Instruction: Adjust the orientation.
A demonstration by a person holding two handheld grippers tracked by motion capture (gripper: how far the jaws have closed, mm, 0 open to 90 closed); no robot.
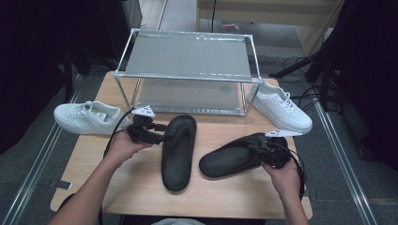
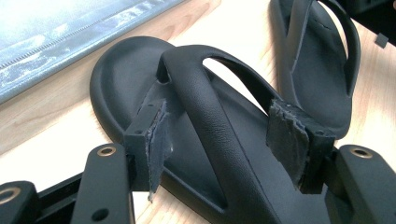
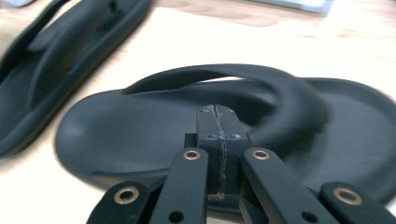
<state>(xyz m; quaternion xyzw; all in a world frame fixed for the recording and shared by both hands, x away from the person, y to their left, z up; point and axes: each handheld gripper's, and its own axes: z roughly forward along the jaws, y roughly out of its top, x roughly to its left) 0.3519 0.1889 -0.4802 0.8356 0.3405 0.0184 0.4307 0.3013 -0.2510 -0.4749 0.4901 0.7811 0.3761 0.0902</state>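
Forearms come up from the near edge of the table, each hand carrying a black two-jaw gripper; the right gripper [image 1: 272, 152] sits at the edge of the right black moulded-foam slide sandal [image 1: 234, 154], and its own view shows the two pads [image 3: 218, 135] pressed flat together, shut with nothing between them, resting against that sandal's rim; the left gripper [image 1: 157, 136] stands at the side of the left black moulded-foam slide sandal [image 1: 179, 150], jaws spread wide, one frayed pad [image 2: 152, 140] on either side of the broad strap [image 2: 210, 112], not yet pinching it.

My read: this is the pick-up stage of tidying shoes onto the rack; the left hand is lined up on its strap and needs only to close and lift; the right hand, closed as it is, looks to be nudging rather than gripping, so it would have to open and get around a strap or the sole edge first.

Both sandals lie flat on the pale wooden tabletop [image 1: 141, 187], near each other but apart; behind them stands a two-tier metal-framed shoe rack with grey mesh shelves [image 1: 187, 56]; a white lace-up sneaker [image 1: 87, 117] lies left of it, its white mate [image 1: 281, 108] right; grey floor, dark gear and cables [image 1: 305, 93] beyond.
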